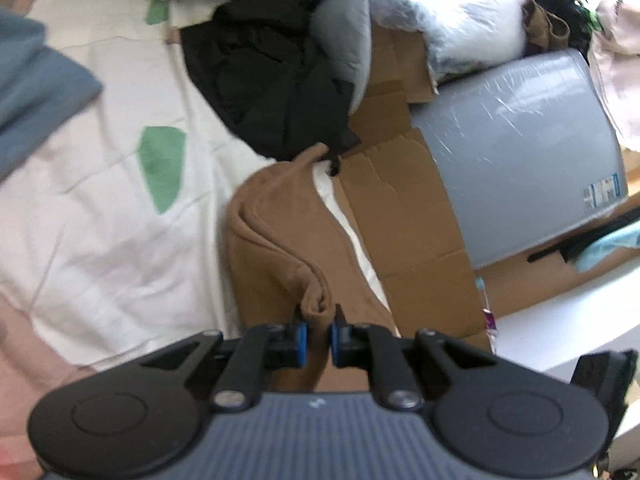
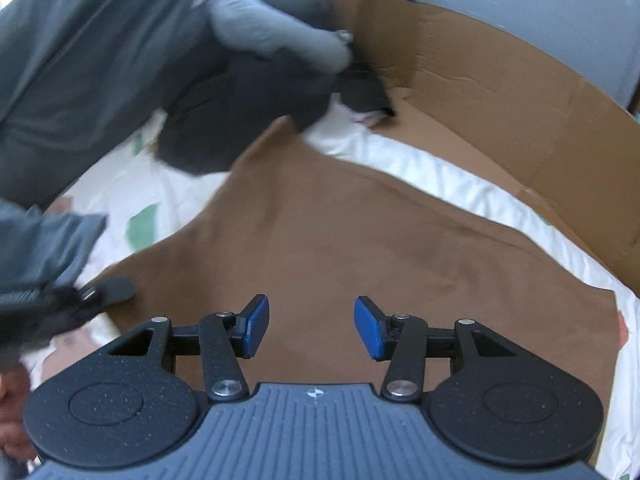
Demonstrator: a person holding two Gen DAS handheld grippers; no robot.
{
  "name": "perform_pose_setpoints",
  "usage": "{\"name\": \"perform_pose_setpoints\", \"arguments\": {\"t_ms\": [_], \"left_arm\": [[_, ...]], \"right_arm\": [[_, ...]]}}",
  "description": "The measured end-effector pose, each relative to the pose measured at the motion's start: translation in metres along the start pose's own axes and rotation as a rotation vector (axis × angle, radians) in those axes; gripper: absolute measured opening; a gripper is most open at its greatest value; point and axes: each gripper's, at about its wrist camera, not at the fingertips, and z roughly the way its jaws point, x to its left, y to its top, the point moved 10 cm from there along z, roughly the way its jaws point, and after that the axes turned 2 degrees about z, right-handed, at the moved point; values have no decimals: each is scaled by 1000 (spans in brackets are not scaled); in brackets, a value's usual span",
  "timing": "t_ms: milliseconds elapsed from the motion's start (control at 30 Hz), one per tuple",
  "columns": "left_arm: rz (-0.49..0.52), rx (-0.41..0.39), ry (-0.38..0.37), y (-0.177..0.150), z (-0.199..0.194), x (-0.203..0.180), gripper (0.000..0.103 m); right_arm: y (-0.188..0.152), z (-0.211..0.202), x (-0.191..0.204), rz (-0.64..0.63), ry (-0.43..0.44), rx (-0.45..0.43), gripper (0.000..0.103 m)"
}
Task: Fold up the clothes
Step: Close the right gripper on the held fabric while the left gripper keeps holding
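Note:
A brown garment lies on a white bed sheet with green patches. In the left wrist view my left gripper is shut on a bunched fold of that brown cloth, lifting it off the sheet. In the right wrist view the same brown garment spreads flat below my right gripper, whose blue pads stand apart with nothing between them, above the cloth. The left gripper shows blurred at the left edge of that view.
Black clothing and grey clothing are piled at the far side of the bed. Flattened cardboard and a grey plastic-wrapped panel line the right side. A blue-grey garment lies at the left. A hand shows at lower left.

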Motion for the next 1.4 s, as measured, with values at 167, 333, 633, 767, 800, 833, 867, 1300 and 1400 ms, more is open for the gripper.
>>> {"name": "perform_pose_setpoints", "arguments": {"t_ms": [167, 333, 633, 767, 800, 833, 867, 1300, 1400], "left_arm": [[30, 44, -21, 6, 5, -10, 10], [48, 72, -32, 11, 6, -14, 10], [57, 100, -25, 14, -1, -11, 10], [53, 118, -38, 15, -4, -13, 10], [52, 122, -39, 15, -5, -13, 10], [50, 126, -40, 15, -6, -13, 10], [50, 129, -41, 15, -6, -14, 10], [-11, 141, -116, 20, -17, -10, 10], [2, 129, -115, 24, -26, -12, 10]], "right_arm": [[-2, -3, 42, -73, 86, -45, 55], [-4, 1, 75, -119, 140, -82, 60], [-15, 18, 113, -190, 124, -121, 65], [-14, 25, 123, -231, 85, -143, 65], [-14, 26, 127, -251, 69, -153, 65], [-13, 27, 130, -274, 54, -163, 63], [-12, 28, 134, -292, 41, -171, 63], [0, 55, 151, -336, -59, -182, 36], [2, 57, 148, -313, -71, -180, 16]]}}
